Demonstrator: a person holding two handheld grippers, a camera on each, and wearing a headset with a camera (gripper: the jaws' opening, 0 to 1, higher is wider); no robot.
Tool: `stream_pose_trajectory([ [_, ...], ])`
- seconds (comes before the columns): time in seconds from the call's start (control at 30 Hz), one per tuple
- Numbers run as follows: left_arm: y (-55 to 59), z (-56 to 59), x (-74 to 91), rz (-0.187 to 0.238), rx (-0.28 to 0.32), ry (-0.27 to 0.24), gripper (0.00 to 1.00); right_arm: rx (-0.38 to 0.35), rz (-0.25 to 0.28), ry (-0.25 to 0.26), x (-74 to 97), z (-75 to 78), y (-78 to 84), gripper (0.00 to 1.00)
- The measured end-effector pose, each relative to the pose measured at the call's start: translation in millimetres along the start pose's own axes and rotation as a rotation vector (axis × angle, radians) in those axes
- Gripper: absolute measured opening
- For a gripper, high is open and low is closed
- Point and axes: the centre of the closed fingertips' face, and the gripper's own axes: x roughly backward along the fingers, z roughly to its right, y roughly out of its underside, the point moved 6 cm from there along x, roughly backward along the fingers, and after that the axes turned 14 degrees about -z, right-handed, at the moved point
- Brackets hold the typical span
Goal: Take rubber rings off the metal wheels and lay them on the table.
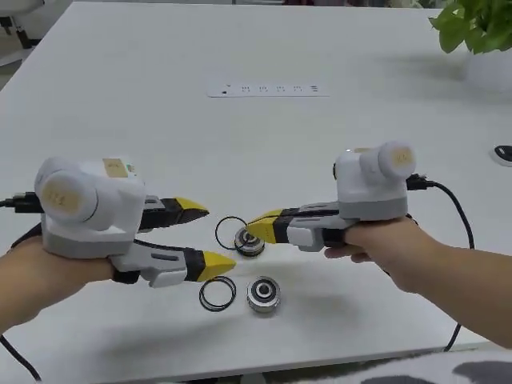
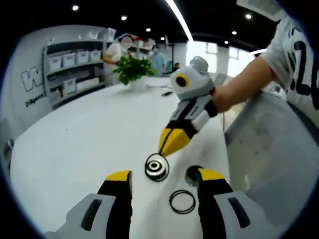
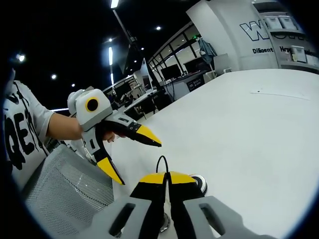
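Observation:
Two metal wheels lie near the front of the white table [image 1: 160, 104]: one [image 1: 250, 242] at my right gripper's tips, the other [image 1: 263, 294] nearer me. A loose black rubber ring [image 1: 218, 293] lies flat beside the nearer wheel. My right gripper [image 1: 254, 226] is shut on a second black ring [image 1: 230, 232], which sticks up as a thin loop [image 3: 162, 163] from its jaws [image 3: 167, 175], with the wheel [image 3: 199, 183] just beyond. My left gripper [image 1: 204, 234] stands open, facing the right one across the wheel [image 2: 157, 168]. The loose ring [image 2: 182, 201] lies between its jaws.
A socket panel [image 1: 264, 88] is set in the table's middle, a potted plant [image 1: 476, 24] stands at the far right, and a dark object [image 1: 504, 152] lies at the right edge. The right gripper's cable [image 1: 456, 216] trails off the table. A grey mesh chair [image 3: 65, 184] is behind.

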Motion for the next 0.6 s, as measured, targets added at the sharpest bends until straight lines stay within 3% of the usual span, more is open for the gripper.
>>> stream_pose_trajectory([
  [0.6, 17.2, 9.3, 20.1, -0.012, 0.009, -0.001, 0.62, 0.017, -0.058, -0.065, -11.0, -19.6, 8.1, 0.0],
])
